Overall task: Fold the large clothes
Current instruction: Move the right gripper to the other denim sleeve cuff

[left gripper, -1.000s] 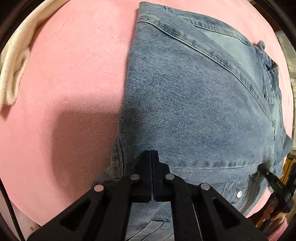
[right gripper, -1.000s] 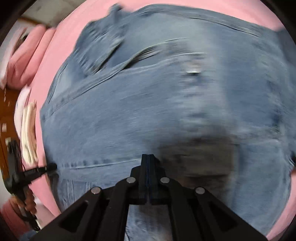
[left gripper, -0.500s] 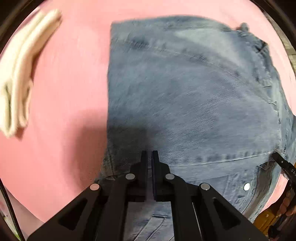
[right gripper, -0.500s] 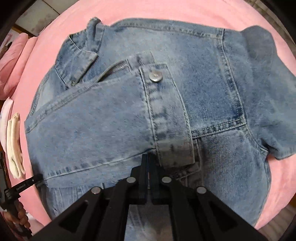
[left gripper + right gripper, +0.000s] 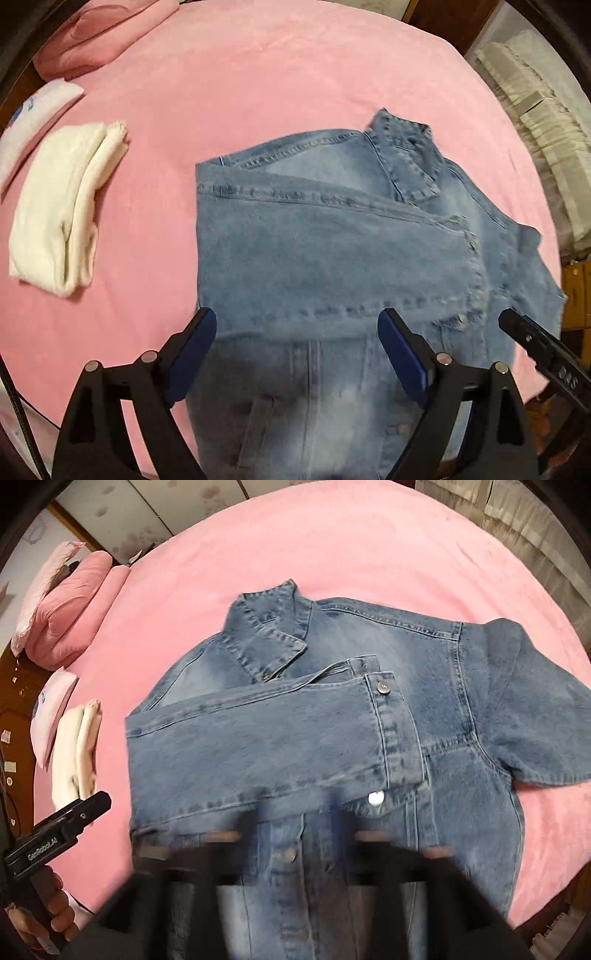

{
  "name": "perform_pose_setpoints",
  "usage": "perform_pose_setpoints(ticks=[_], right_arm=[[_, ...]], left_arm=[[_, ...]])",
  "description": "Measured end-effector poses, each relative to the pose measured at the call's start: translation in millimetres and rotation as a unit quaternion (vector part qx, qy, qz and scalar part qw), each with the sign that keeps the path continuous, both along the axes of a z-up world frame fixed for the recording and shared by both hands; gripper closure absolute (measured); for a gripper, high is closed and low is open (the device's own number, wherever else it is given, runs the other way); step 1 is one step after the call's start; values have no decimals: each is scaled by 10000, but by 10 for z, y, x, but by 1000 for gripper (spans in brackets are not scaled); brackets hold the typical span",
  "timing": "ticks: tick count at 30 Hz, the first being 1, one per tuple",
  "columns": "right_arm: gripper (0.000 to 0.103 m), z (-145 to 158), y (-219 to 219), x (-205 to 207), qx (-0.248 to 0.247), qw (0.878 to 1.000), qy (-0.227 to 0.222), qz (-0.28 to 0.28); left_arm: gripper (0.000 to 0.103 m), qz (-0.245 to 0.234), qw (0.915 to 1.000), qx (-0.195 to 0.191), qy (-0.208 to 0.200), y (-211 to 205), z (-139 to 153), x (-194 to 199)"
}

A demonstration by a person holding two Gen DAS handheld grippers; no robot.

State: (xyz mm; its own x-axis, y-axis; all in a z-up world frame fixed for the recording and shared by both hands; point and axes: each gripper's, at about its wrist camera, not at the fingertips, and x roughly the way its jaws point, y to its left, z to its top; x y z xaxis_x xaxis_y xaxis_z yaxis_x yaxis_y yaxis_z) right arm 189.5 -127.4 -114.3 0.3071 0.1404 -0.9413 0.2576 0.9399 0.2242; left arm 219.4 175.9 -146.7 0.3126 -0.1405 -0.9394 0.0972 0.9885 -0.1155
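Observation:
A blue denim jacket (image 5: pixel 332 258) lies on the pink bed (image 5: pixel 258 74), front up. Its left sleeve (image 5: pixel 266 734) is folded across the chest, the cuff with a button near the middle. The other sleeve (image 5: pixel 532 716) still sticks out to the right. My left gripper (image 5: pixel 297 354) is open and empty, above the jacket's lower half. My right gripper (image 5: pixel 301 834) is badly blurred above the jacket's button placket; its jaws look spread, holding nothing. Each gripper shows at the edge of the other's view.
A folded white garment (image 5: pixel 62 210) lies on the bed left of the jacket. Pink pillows (image 5: pixel 70 605) and a pale folded item (image 5: pixel 48 709) sit beyond it. A stack of light fabric (image 5: pixel 535 122) stands off the bed at right.
Both grippers were shut on the denim sleeve and carried it across the jacket. Now both have let go and pulled back and up, so the whole jacket shows.

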Motion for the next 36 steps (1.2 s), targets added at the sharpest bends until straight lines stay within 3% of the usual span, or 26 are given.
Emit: perform_pose_setpoints(ticks=[2,10,15,19,28,36], right_arm=[[21,65,158,-95,-37,9999,-166,-27],[21,218,208,-529,-3,9996,-136,-263],[21,255,142,-822,-30,9994,-36,-332],[21,243,-21,-1014,-5,9990,16,-456],[21,35,-813,-1367,616,9946,240,-795],[21,-62,-1843,-1496,1090,9934,225,-289]], left_arm=[[11,13,10000,-15,32,-8,-27,-118],[11,-78,9994,-174,289,183,-68,-465],[11,-234,9979,-35,604,209,-115,-606],[11,-388,9976,67,563,107,-59,-733],[11,-566,9969,327,443,-571,16,-1055],[11,-156,9983,358,444,-1639,10,-1417]])
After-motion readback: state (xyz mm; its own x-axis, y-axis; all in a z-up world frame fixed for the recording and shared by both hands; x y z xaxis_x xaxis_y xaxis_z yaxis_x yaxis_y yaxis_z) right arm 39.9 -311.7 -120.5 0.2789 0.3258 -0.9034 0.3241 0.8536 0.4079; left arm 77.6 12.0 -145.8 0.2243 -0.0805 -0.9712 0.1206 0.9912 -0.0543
